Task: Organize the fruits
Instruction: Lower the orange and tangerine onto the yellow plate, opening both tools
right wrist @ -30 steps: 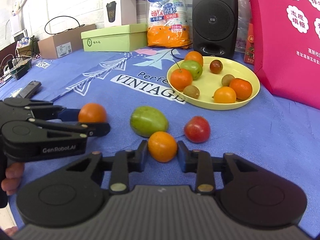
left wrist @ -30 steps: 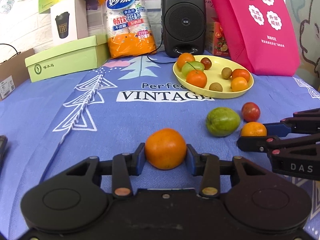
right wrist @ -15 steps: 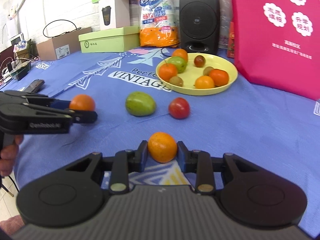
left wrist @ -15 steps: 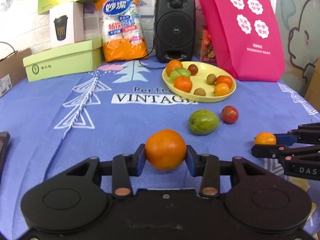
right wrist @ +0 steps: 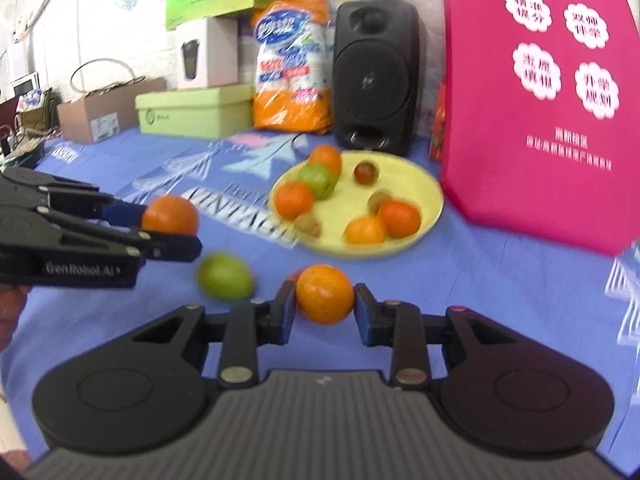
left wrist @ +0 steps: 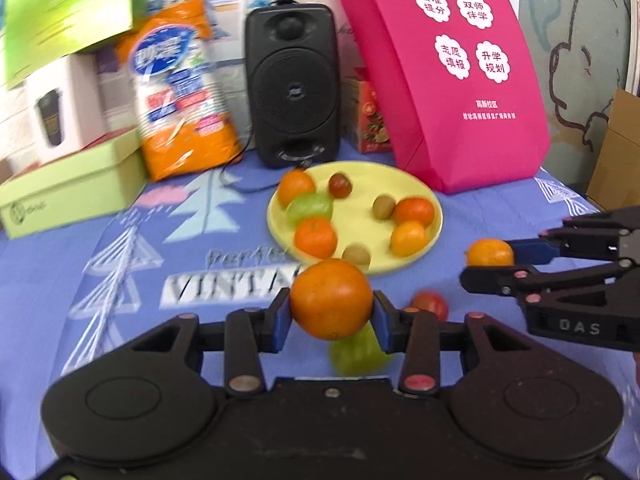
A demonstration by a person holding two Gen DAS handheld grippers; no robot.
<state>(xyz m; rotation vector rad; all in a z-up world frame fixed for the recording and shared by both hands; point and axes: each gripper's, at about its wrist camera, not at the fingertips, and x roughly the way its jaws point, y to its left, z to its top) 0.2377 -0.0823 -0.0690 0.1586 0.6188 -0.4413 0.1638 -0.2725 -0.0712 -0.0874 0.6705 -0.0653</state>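
Note:
My left gripper [left wrist: 331, 308] is shut on a large orange [left wrist: 331, 298] and holds it in the air in front of the yellow plate [left wrist: 434, 204]. My right gripper [right wrist: 325, 306] is shut on a smaller orange [right wrist: 325, 293], also lifted, to the right of the left one; it shows in the left wrist view [left wrist: 490, 253]. The plate holds several oranges, a green fruit, kiwis and a dark plum. A green mango [right wrist: 225, 277] and a red tomato [left wrist: 430, 305] lie on the blue cloth below the grippers; the tomato is mostly hidden in the right wrist view.
Behind the plate stand a black speaker [left wrist: 294, 80], a pink bag [left wrist: 448, 80], an orange pack of paper cups [left wrist: 180, 92] and a green box [left wrist: 72, 188]. A cardboard box [right wrist: 104, 108] sits at the far left.
Both grippers have risen and moved forward toward the plate, each still carrying its orange. The mango and tomato now lie below and close to the fingers.

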